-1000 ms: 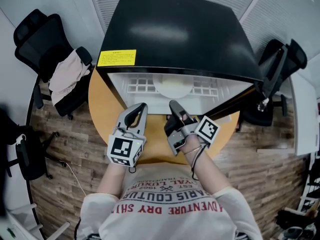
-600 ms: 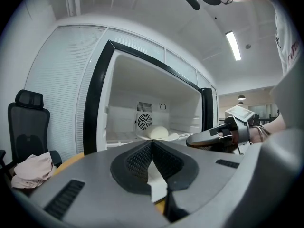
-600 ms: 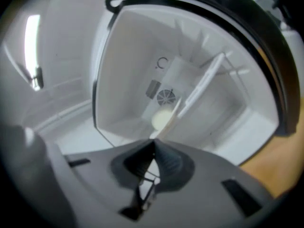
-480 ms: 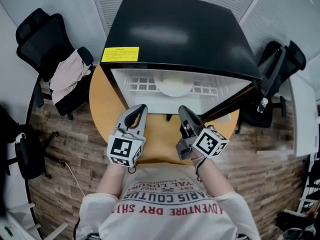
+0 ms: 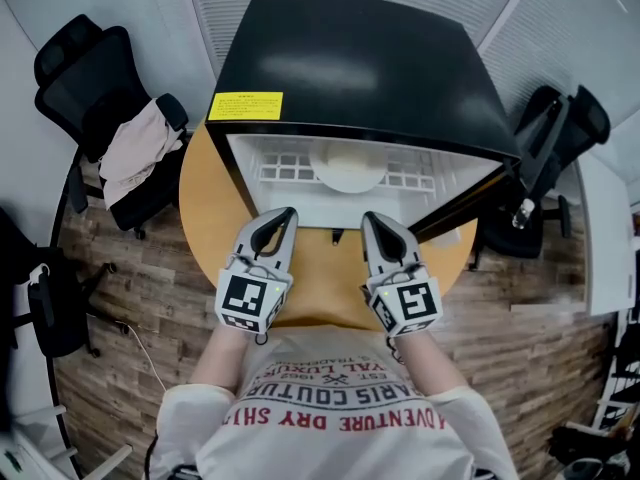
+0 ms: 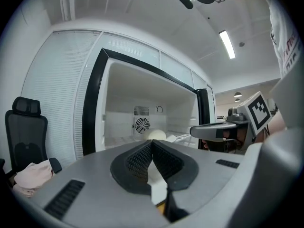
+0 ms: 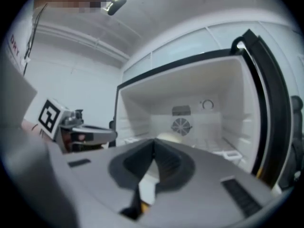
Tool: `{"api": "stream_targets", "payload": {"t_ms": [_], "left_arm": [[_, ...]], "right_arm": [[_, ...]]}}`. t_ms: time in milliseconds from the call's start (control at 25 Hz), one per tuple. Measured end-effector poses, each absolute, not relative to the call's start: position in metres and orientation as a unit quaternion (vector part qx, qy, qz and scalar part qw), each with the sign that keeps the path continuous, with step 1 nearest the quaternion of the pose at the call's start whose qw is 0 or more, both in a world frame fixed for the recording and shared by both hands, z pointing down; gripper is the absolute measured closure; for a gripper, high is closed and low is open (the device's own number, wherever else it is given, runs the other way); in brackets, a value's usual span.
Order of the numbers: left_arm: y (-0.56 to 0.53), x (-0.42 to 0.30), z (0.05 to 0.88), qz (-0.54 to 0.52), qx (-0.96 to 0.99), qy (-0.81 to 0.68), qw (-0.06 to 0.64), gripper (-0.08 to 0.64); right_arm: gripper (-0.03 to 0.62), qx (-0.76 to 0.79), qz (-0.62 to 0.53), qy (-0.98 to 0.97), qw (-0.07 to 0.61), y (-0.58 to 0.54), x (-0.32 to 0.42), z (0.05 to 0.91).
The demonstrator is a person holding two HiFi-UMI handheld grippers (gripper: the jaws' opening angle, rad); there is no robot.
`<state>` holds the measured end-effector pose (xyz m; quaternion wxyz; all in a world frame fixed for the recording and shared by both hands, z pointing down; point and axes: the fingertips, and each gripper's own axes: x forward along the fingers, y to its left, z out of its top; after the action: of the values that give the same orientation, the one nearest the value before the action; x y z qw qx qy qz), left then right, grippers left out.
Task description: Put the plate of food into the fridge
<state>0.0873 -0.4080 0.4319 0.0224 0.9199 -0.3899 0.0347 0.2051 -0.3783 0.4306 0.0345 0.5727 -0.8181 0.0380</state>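
Note:
The plate of food, white with a pale mound on it, sits on the wire shelf inside the open black fridge. It also shows deep in the fridge as a pale mound in the left gripper view and again as a pale mound in the right gripper view. My left gripper is shut and empty, above the round wooden table in front of the fridge. My right gripper hovers beside it, also shut with nothing held. Both point at the fridge opening.
The fridge door hangs open to the right. A black office chair with a pink cloth stands at the left, another black chair at the right. Wooden floor surrounds the table.
My right gripper turned from a tilted pose to point straight at the fridge, level with the left one, and its jaws closed. The left gripper stayed put.

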Motion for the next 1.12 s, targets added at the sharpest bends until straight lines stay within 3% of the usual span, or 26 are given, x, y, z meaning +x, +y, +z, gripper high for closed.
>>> {"api": "stream_targets", "payload": {"t_ms": [1120], "left_arm": [[-0.401, 0.091, 0.428, 0.038, 0.922, -0.385, 0.004, 0.531]], "right_arm": [[0.565, 0.575, 0.035, -0.816, 0.048, -0.374, 0.200, 0.437]]}}
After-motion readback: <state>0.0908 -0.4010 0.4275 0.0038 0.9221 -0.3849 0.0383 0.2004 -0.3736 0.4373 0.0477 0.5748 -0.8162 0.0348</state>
